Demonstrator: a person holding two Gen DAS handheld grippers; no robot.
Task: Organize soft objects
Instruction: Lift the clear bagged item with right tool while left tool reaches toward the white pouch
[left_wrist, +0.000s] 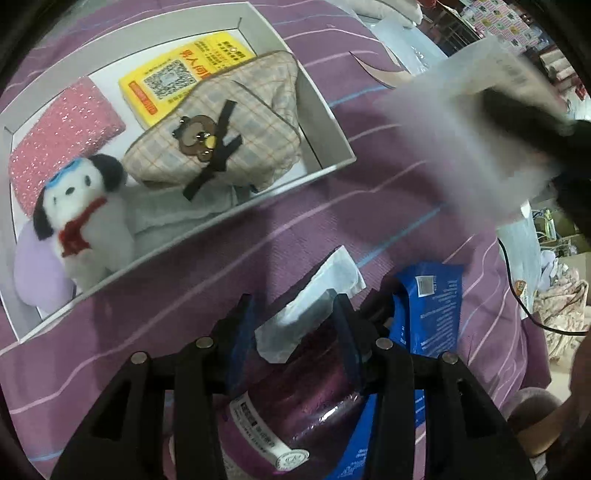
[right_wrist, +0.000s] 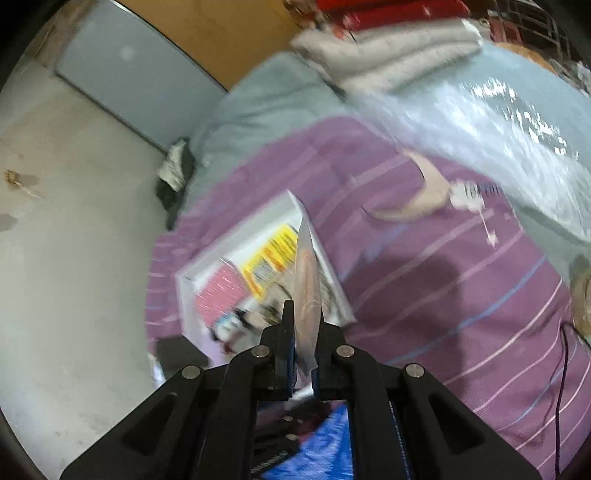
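Observation:
A white box (left_wrist: 258, 206) on the purple striped bedspread holds a plush dog (left_wrist: 85, 218), a checked pouch with a bear badge (left_wrist: 221, 144), a yellow tissue pack (left_wrist: 173, 77), a pink sparkly pad (left_wrist: 62, 136) and a lilac soft piece (left_wrist: 33, 273). My left gripper (left_wrist: 295, 306) points down beside the box with its jaws partly apart. A clear packet with white tissue in it (left_wrist: 306, 310) lies between the fingers without being visibly pinched. My right gripper (right_wrist: 304, 314) is shut on a thin clear plastic packet (right_wrist: 306, 280), held edge-on above the box (right_wrist: 184, 295).
A blue packet (left_wrist: 436, 306) lies just right of my left gripper. A black cable (left_wrist: 517, 288) runs over the bed's right side. Folded bedding (right_wrist: 388, 48) and a shiny plastic sheet (right_wrist: 498, 122) sit at the bed's far end. Grey floor (right_wrist: 74, 221) lies to the left.

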